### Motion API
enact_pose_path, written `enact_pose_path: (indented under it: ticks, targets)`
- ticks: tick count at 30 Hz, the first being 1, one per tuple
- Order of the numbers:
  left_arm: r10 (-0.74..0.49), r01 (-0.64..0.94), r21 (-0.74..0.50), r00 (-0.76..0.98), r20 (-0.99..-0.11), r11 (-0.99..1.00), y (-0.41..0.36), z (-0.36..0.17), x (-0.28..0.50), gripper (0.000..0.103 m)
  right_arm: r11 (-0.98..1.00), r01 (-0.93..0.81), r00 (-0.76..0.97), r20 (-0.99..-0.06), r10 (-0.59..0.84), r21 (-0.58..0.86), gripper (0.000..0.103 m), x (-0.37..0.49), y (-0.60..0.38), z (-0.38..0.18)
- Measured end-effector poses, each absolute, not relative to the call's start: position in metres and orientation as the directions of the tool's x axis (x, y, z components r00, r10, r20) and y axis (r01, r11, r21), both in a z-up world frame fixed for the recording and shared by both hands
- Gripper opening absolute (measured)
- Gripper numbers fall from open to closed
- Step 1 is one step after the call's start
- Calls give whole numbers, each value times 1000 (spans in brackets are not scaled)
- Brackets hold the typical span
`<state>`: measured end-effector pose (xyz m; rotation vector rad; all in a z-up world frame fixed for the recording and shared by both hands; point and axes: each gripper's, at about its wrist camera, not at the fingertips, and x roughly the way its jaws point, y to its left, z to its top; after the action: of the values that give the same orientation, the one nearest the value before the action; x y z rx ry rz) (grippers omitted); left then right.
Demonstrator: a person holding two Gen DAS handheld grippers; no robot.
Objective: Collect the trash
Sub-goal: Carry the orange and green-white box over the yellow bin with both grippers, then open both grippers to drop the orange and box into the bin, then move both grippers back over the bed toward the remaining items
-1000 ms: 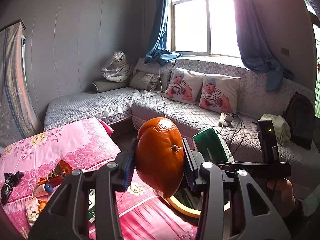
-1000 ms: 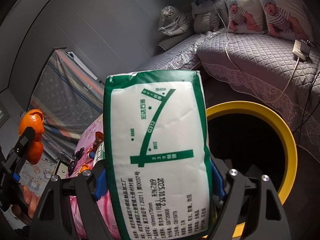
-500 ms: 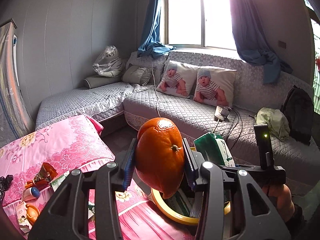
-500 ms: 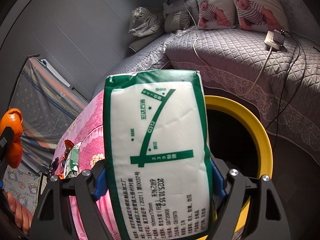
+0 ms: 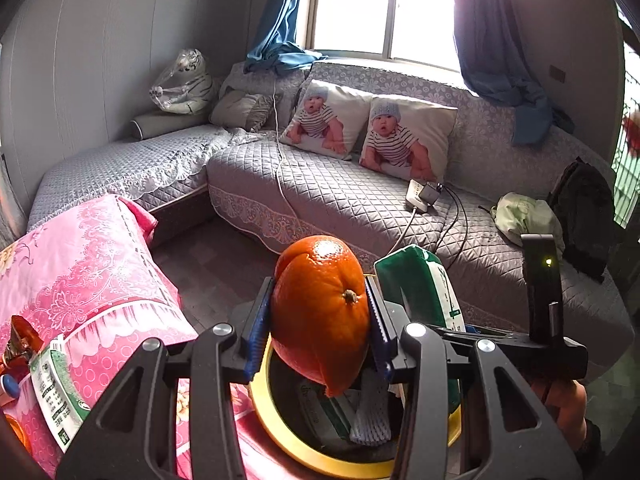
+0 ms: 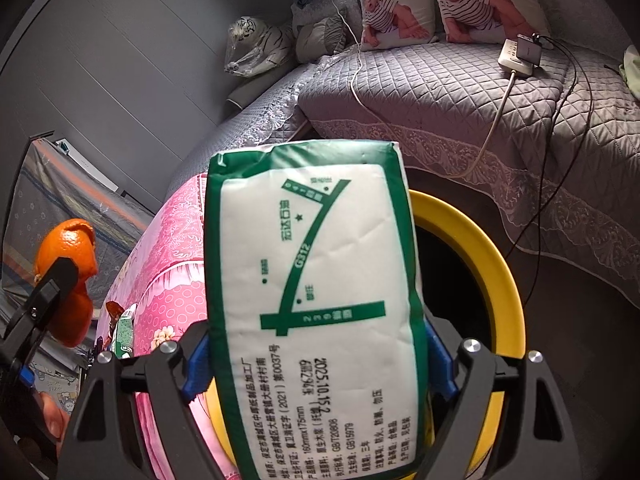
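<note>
My left gripper (image 5: 320, 328) is shut on an orange peel (image 5: 322, 312) and holds it above the yellow-rimmed bin (image 5: 276, 436). The peel also shows in the right wrist view (image 6: 66, 280). My right gripper (image 6: 316, 364) is shut on a green-and-white tissue pack (image 6: 316, 312), held upright over the bin's rim (image 6: 504, 280). The pack also shows in the left wrist view (image 5: 424, 296). The bin holds a green pack and a white foam net (image 5: 370, 416).
A table with a pink floral cloth (image 5: 80, 264) stands left of the bin, with another green tissue pack (image 5: 56, 396) and wrappers (image 5: 18, 344) on it. A grey quilted corner sofa (image 5: 340, 188) with baby-print pillows, a power strip and cables lies behind.
Both grippers have moved toward and over the bin with their loads. The bin now sits lower and closer in both views, with its contents visible.
</note>
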<state>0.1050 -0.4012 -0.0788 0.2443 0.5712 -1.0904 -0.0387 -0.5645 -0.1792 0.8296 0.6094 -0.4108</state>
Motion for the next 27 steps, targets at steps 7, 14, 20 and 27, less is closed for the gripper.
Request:
enact_pose_path:
  ticks: [7, 14, 20, 27]
  targets:
    - [-757, 880, -112, 325, -567, 462, -412, -90, 106, 41, 560, 634, 722, -667, -182, 534, 84, -60, -581, -178]
    - [-745, 871, -124, 324, -583, 476, -418, -95, 109, 42, 557, 592, 766, -621, -164, 583, 87, -70, -582, -172]
    - [-733, 849, -123, 360, -577, 514, -418, -96, 110, 85, 571, 585, 793, -554, -252, 577, 90, -89, -574, -140]
    - [-718, 786, -156, 438, -541, 598, -393, -87, 122, 94, 612, 578, 807, -489, -330, 540, 91, -109, -560, -112]
